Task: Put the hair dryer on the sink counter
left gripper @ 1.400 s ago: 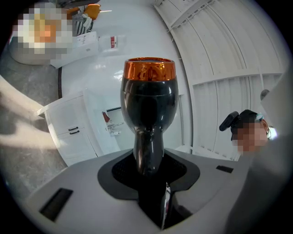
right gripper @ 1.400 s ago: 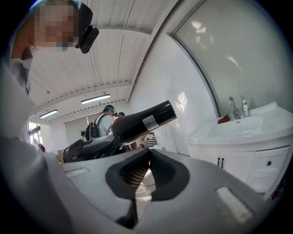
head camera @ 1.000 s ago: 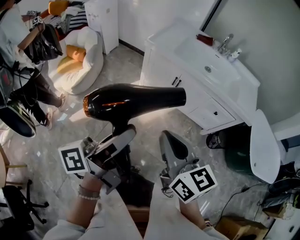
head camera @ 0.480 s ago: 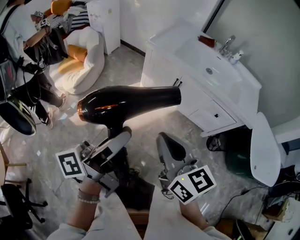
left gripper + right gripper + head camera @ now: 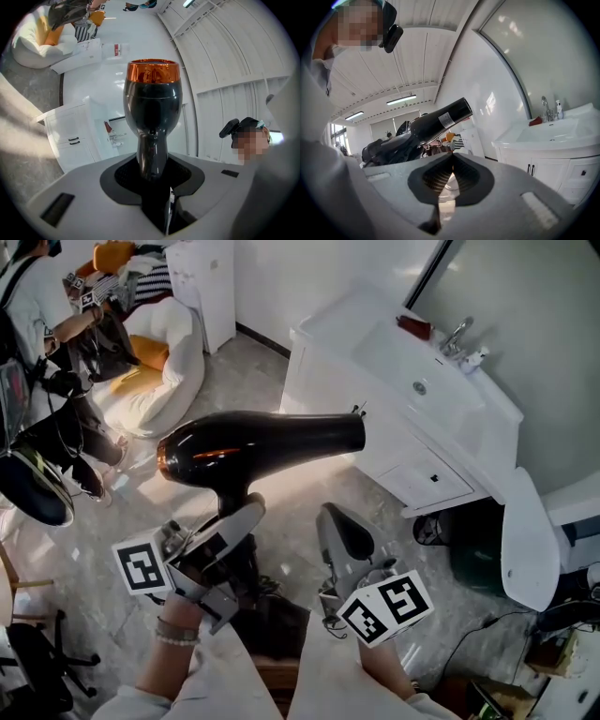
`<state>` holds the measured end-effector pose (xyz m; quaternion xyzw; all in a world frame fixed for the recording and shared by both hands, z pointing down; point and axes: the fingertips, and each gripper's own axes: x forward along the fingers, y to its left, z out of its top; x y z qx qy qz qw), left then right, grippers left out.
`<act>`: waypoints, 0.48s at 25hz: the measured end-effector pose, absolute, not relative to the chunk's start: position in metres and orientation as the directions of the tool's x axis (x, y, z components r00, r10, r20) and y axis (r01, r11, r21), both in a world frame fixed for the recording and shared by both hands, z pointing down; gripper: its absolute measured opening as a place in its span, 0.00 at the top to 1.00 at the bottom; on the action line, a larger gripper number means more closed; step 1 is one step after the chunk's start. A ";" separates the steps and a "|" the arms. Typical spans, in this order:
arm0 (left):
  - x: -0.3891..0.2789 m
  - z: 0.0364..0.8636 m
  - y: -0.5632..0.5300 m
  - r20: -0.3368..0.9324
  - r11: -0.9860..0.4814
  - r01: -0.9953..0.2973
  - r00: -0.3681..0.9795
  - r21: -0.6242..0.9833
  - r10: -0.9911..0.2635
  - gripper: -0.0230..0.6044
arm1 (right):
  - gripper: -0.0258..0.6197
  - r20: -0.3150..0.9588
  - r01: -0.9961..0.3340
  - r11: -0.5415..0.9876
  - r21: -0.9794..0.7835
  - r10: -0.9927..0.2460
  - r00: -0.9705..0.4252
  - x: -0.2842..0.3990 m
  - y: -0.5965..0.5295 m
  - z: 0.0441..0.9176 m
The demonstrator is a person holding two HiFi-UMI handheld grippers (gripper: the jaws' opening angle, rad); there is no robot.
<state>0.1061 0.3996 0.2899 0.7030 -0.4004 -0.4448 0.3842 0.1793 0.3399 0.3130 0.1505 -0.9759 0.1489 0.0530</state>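
Marbled floor (image 5: 272,381) below; left tongs (image 5: 236,521) clamp glossy black hair dryer (image 5: 267,439) by its handle; right tongs (image 5: 339,529) clenched.

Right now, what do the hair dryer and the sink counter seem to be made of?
Hair dryer: probably glossy black plastic, given its sharp highlights; its end ring looks like copper-coloured metal or coating. Sink counter: smooth glossy white, perhaps ceramic or cast stone, unclear which.

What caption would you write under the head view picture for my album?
Left gripper holds a black hair dryer by its handle, near the white sink counter.
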 end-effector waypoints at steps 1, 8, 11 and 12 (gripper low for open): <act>0.102 0.290 0.397 -0.317 -0.386 -0.223 0.289 0.895 -0.903 0.74 | 0.96 0.148 -0.313 0.909 -0.274 -0.282 -0.948 0.175 0.337 0.313; 0.047 0.283 0.371 -0.313 -0.392 -0.219 0.322 0.893 -0.894 0.74 | 0.96 0.145 -0.335 0.903 -0.269 -0.305 -0.941 0.117 0.314 0.305; 0.031 0.282 0.361 -0.315 -0.400 -0.216 0.341 0.891 -0.886 0.74 | 0.96 0.140 -0.347 0.900 -0.264 -0.320 -0.937 0.099 0.306 0.302; 0.025 0.281 0.358 -0.318 -0.404 -0.213 0.346 0.890 -0.883 0.74 | 0.96 0.140 -0.351 0.899 -0.262 -0.325 -0.935 0.093 0.303 0.301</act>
